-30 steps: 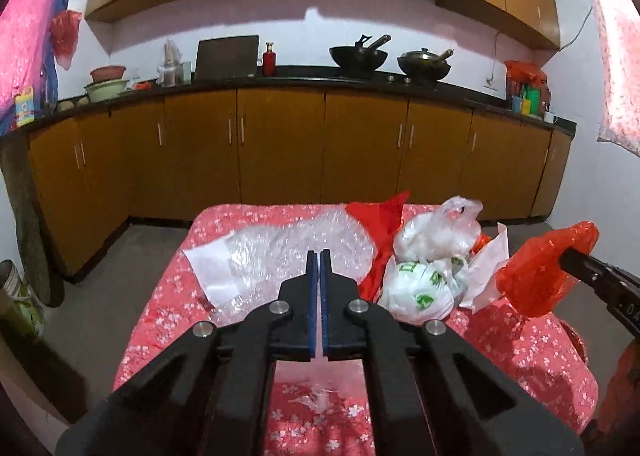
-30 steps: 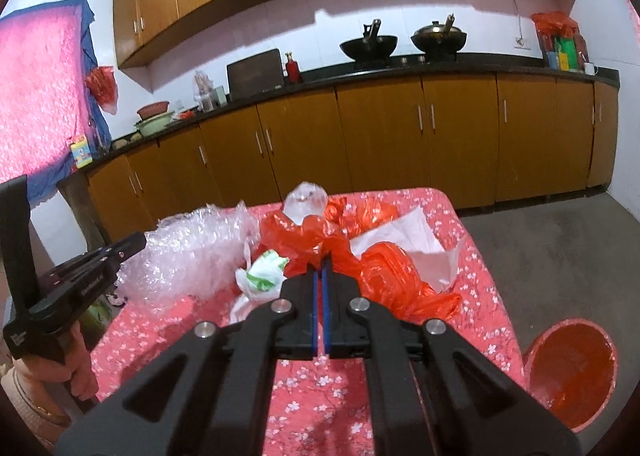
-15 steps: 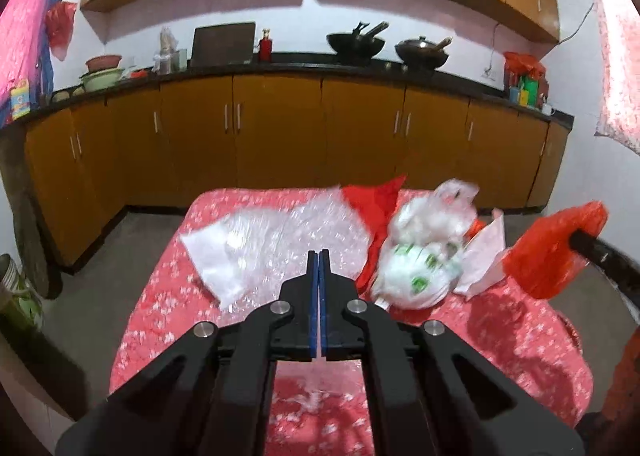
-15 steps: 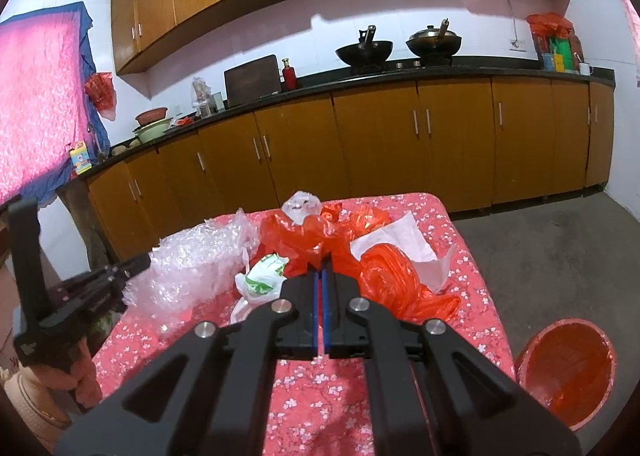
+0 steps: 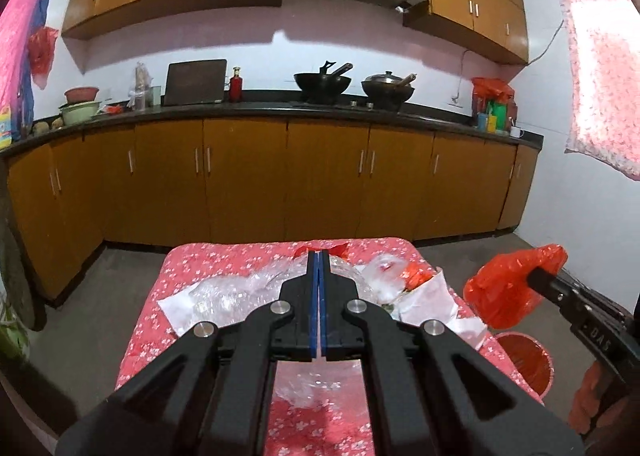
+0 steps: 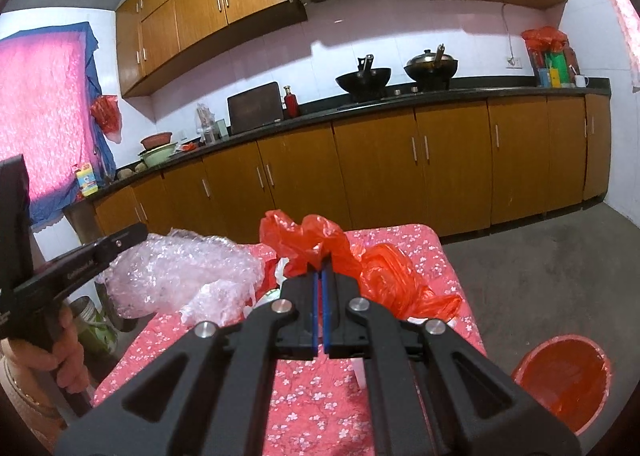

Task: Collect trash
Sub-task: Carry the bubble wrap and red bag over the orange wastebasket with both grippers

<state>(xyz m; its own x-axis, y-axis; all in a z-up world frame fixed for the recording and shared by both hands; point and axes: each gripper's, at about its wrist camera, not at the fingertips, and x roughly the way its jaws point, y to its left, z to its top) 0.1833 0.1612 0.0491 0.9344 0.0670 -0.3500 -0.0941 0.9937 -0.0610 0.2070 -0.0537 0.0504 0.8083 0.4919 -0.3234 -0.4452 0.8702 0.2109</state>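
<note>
Above the table (image 6: 448,260), both grippers have risen, left gripper (image 6: 132,234) clamping bubble wrap (image 6: 180,276), right gripper (image 5: 538,276) clamping red bag (image 5: 508,296).

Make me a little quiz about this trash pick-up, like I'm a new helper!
1. True or false: the right gripper has its fingers shut on a red plastic bag.
2. Pick one: what does the left gripper hold? A) bubble wrap B) a wok C) a bottle
3. Short answer: where does the red bin stand?

Key
1. True.
2. A.
3. On the floor, beside the table with the flowered red cloth.
</note>
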